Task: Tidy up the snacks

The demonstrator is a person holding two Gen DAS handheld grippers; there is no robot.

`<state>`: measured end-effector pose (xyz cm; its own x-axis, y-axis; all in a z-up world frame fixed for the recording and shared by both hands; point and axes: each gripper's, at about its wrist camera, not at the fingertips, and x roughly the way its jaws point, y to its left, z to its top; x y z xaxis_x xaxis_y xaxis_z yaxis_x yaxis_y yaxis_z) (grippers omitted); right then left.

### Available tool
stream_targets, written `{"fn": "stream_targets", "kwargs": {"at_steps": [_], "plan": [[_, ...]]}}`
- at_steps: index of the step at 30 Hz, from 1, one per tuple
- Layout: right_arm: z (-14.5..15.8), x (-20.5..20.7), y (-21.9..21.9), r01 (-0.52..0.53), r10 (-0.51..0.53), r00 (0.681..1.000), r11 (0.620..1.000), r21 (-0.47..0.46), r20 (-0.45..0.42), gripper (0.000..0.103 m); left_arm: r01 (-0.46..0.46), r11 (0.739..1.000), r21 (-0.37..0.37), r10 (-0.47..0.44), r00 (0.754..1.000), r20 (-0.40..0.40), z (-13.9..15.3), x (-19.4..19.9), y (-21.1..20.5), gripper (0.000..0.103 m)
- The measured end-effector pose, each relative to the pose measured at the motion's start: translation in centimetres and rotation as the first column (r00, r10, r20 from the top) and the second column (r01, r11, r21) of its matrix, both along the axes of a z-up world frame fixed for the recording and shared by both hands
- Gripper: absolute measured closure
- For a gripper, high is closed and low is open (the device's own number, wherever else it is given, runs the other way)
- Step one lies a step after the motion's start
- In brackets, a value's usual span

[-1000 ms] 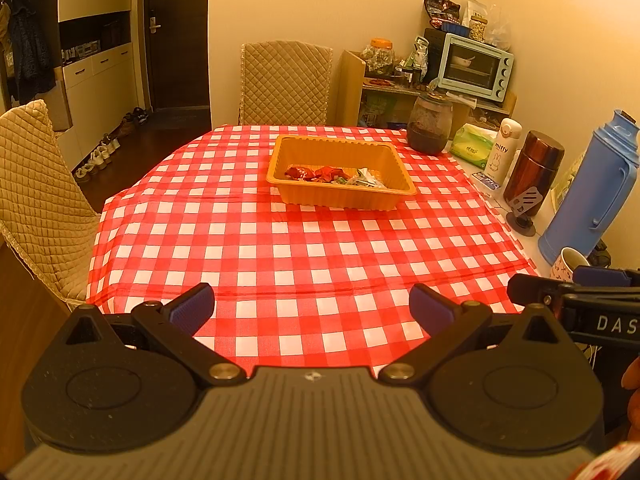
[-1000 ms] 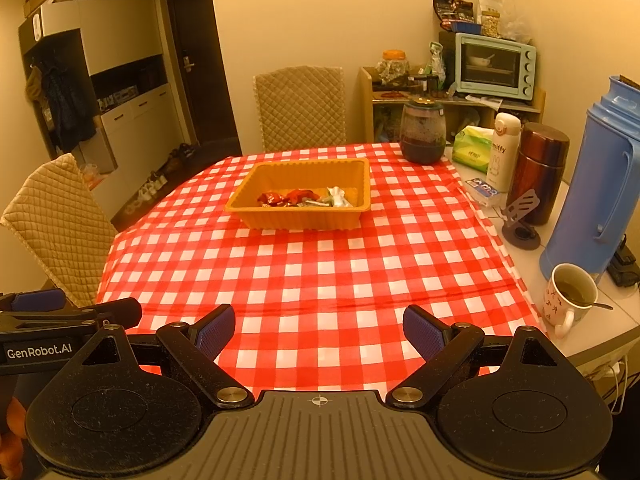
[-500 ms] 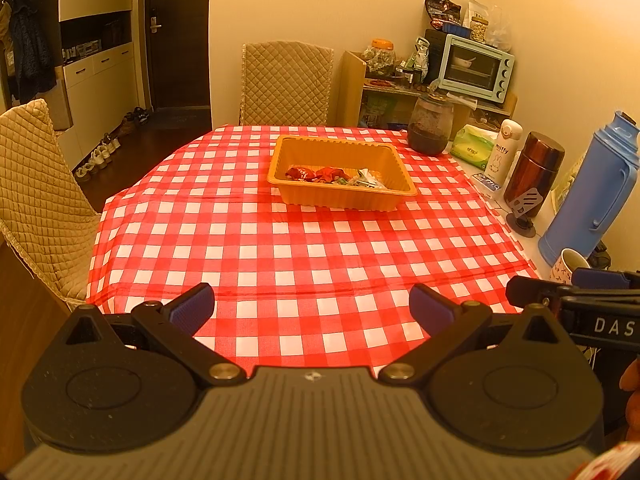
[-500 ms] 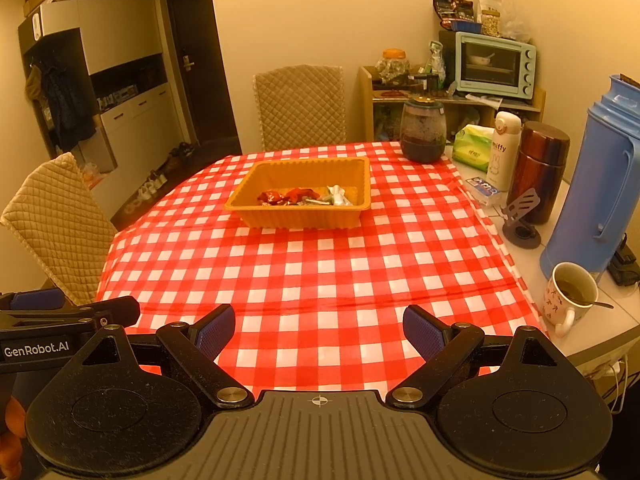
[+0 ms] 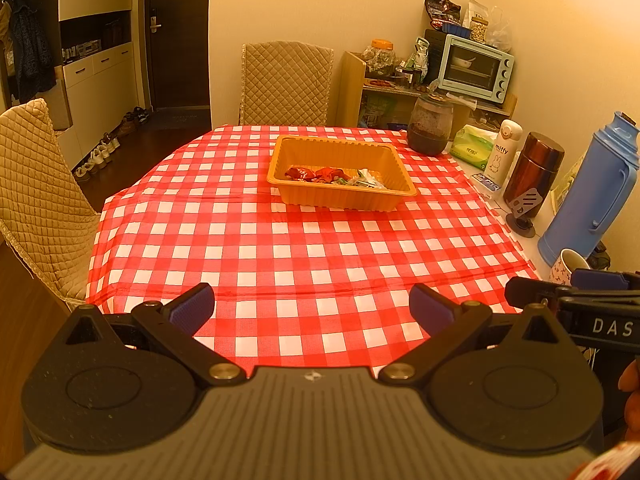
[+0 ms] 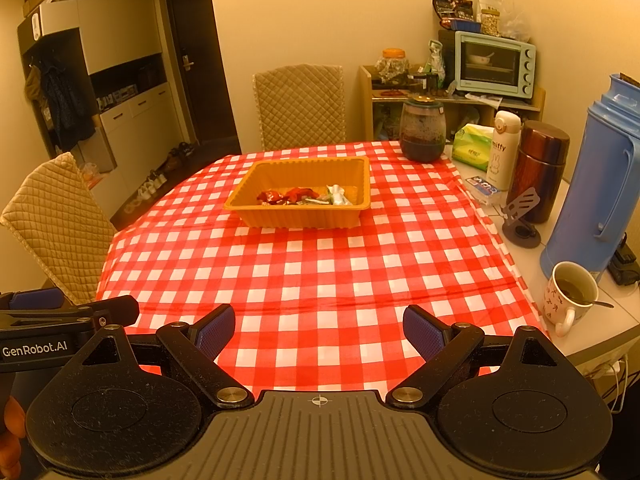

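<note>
Leftmost, the left gripper [image 5: 311, 307], marked "GenRobot.AI", gapes empty over the table's [image 6: 320, 280] near edge. Centrally, toward the far edge, an orange tray [image 6: 280, 218] holds wrapped snacks [image 6: 304, 196]. The right gripper [image 6: 319, 330], marked "DAS", gapes empty too. A "miffy" bottle [image 6: 505, 148] stands by the right edge.

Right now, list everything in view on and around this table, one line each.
tray: 1, orange, mid-table on the cloth
snacks: several, red and pale wrappers, inside the tray
tablecloth: 1, red-white check, covering the table
jar: 1, dark contents, far right corner of the cloth
tissue pack: 1, green, beside the jar
bottle: 1, white
flask: 1, brown
thermos: 1, blue
mug: 1, white, spoon inside
toaster oven: 1, pale blue, shelf
chairs: 2, beige quilted
left gripper: open, empty
right gripper: open, empty
</note>
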<state>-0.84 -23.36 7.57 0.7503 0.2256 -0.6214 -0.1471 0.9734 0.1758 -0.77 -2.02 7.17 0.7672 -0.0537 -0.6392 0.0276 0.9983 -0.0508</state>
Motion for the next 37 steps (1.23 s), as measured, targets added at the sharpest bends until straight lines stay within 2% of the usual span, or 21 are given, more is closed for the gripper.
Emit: {"fn": "stream_targets", "kwargs": {"at_steps": [37], "plan": [[0.04, 0.07, 0.10, 0.000, 0.000, 1.000, 1.000, 0.000, 0.000, 0.013, -0.008, 1.000, -0.011, 0.008, 1.000, 0.016, 0.28, 0.18, -0.04, 0.000]]}}
